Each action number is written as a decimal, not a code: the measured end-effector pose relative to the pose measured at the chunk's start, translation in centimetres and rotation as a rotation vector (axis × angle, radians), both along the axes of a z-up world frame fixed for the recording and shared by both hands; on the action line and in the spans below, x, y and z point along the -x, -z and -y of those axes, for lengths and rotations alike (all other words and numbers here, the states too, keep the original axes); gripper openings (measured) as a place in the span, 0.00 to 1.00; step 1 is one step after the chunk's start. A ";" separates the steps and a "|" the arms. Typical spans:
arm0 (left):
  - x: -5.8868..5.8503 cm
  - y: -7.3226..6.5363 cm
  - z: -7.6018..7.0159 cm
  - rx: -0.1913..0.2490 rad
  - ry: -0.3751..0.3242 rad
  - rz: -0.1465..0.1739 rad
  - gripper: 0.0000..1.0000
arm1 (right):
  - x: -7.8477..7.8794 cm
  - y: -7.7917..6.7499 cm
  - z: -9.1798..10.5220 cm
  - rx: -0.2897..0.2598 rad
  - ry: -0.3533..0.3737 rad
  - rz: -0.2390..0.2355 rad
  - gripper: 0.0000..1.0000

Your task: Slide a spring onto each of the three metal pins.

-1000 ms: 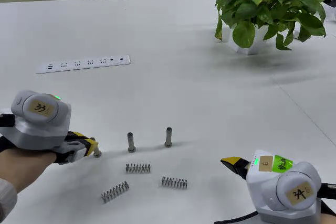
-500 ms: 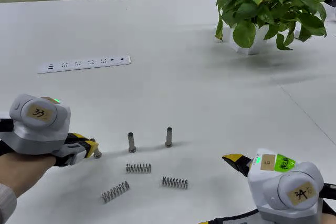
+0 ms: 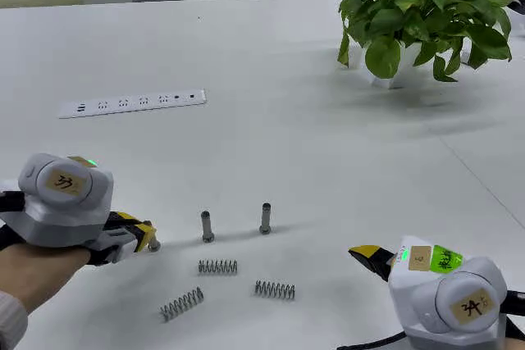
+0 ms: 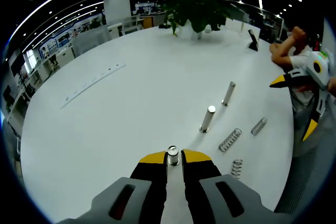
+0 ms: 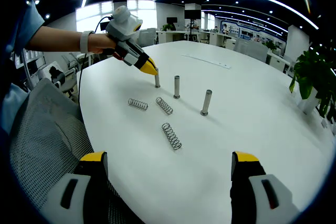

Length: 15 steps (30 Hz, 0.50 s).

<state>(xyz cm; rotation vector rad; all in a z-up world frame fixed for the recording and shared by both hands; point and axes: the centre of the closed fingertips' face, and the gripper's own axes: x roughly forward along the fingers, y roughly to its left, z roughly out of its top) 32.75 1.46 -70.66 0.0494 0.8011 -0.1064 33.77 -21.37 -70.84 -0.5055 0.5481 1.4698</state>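
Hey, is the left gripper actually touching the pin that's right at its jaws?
Touching. The left gripper view shows the left gripper with its yellow jaw tips closed against both sides of the pin, with no gap showing.

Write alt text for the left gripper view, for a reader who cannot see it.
The left gripper is shut on the nearest pin, upright on the white table. Beyond stand a second pin and a third pin, both bare, with three springs lying loose beside them; the right gripper is open at the right edge.
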 end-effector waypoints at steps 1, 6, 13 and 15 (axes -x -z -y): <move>0.0 0.0 0.1 0.002 0.002 -0.002 0.12 | 0.0 0.0 0.0 0.000 -0.001 0.001 0.99; 0.1 0.1 0.0 0.001 -0.003 -0.001 0.18 | -0.1 0.1 0.0 0.002 -0.001 0.001 0.99; -0.1 -0.1 0.1 -0.006 0.002 0.020 0.39 | 0.0 0.1 0.1 0.005 0.001 0.002 0.99; -0.1 -0.2 0.1 -0.004 0.008 0.030 0.43 | -0.1 0.2 0.1 0.008 0.001 0.005 0.99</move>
